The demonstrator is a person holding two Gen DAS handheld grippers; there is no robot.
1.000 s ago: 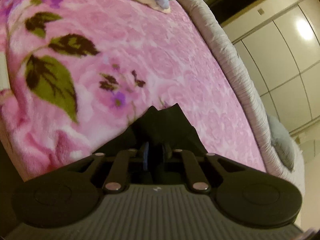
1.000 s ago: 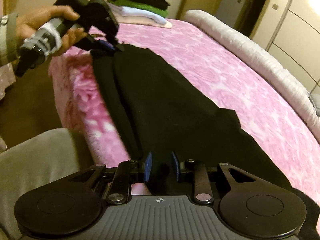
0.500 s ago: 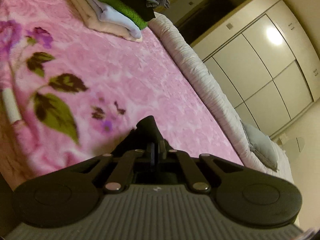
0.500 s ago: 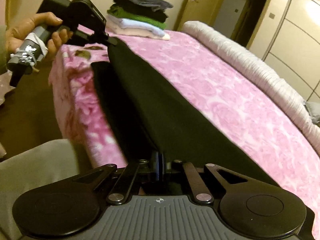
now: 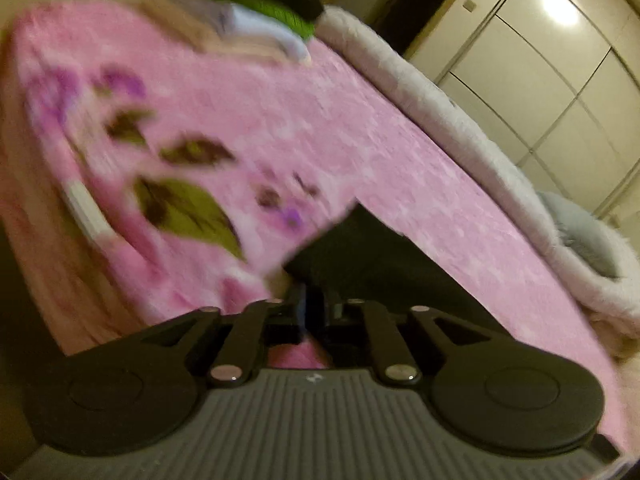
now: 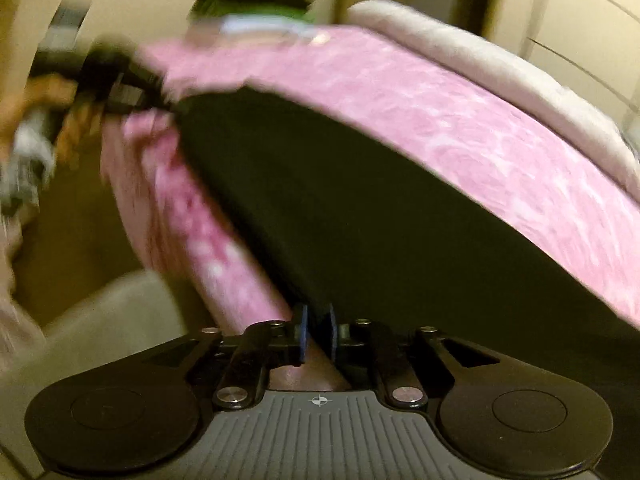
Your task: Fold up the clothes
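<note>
A black garment point(image 6: 360, 200) lies lengthwise near the front edge of a pink flowered blanket point(image 6: 440, 100), with its near edge lifted and stretched taut between the two grippers. In the right wrist view my right gripper point(image 6: 318, 316) pinches one end of that edge; its jaws are opening slightly with the cloth still between the pads. At the far end a person's hand point(image 6: 24, 104) holds my left gripper point(image 6: 120, 80). From its own camera, my left gripper point(image 5: 318, 304) grips a corner of the black garment point(image 5: 380, 260); its jaws are opening a little too. Both views are blurred.
A stack of folded clothes point(image 5: 256, 20) sits at the far end of the bed. A rolled white quilt point(image 5: 440, 100) and a grey pillow point(image 5: 584, 232) line the far side, with wardrobe doors point(image 5: 540, 60) behind. A grey-clad leg point(image 6: 112, 312) is beside the bed.
The right jaws, open around the garment's edge a second ago, closed on it. Both grippers rolled and rose a little, lifting the edge taut off the blanket.
</note>
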